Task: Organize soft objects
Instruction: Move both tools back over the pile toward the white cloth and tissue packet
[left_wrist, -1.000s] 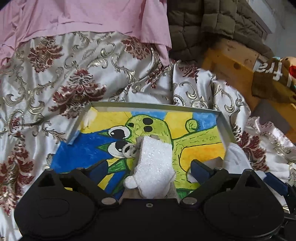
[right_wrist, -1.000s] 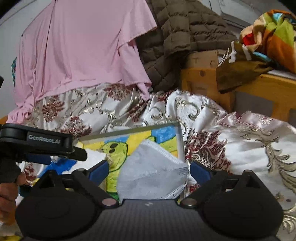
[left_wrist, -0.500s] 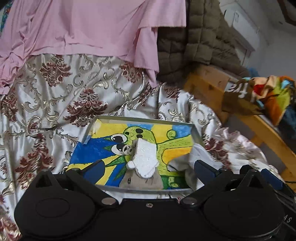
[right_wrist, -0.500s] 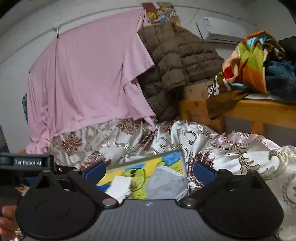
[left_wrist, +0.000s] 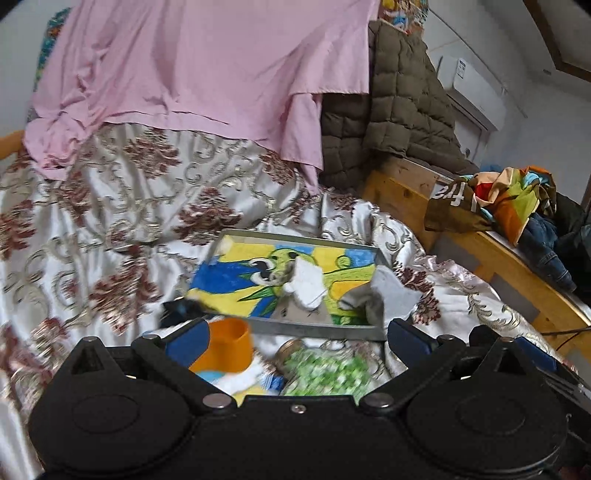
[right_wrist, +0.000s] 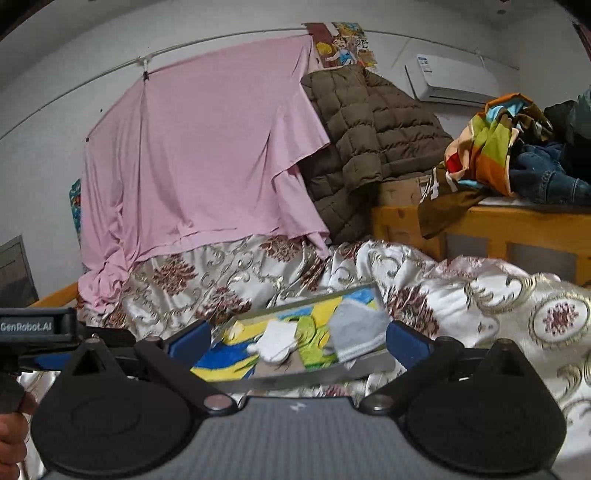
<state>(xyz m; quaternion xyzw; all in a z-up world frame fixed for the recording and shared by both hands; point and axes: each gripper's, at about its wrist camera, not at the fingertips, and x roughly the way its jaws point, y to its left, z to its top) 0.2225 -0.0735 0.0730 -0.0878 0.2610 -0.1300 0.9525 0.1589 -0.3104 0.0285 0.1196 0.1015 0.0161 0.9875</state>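
A metal tray (left_wrist: 295, 325) with a painted green cartoon figure lies on the patterned satin bedspread (left_wrist: 110, 221). In it lie a white fuzzy plush sock (left_wrist: 307, 286) and a grey face mask (left_wrist: 392, 295). The tray (right_wrist: 314, 378), the white sock (right_wrist: 275, 341) and the mask (right_wrist: 356, 328) also show in the right wrist view. My left gripper (left_wrist: 295, 341) is open and empty, held back from the tray's near rim. My right gripper (right_wrist: 299, 341) is open and empty, also short of the tray.
Near the left gripper lie an orange cup (left_wrist: 225, 345), a jar of green beads (left_wrist: 325, 365) and a dark object (left_wrist: 179, 308). A pink sheet (right_wrist: 207, 155) and a brown quilted jacket (right_wrist: 369, 129) hang behind. A wooden shelf (right_wrist: 498, 229) with piled clothes stands at the right.
Both grippers have drawn back and up from the tray, so it looks smaller. The sock and mask stay in the tray. The cup and jar have come into the left view.
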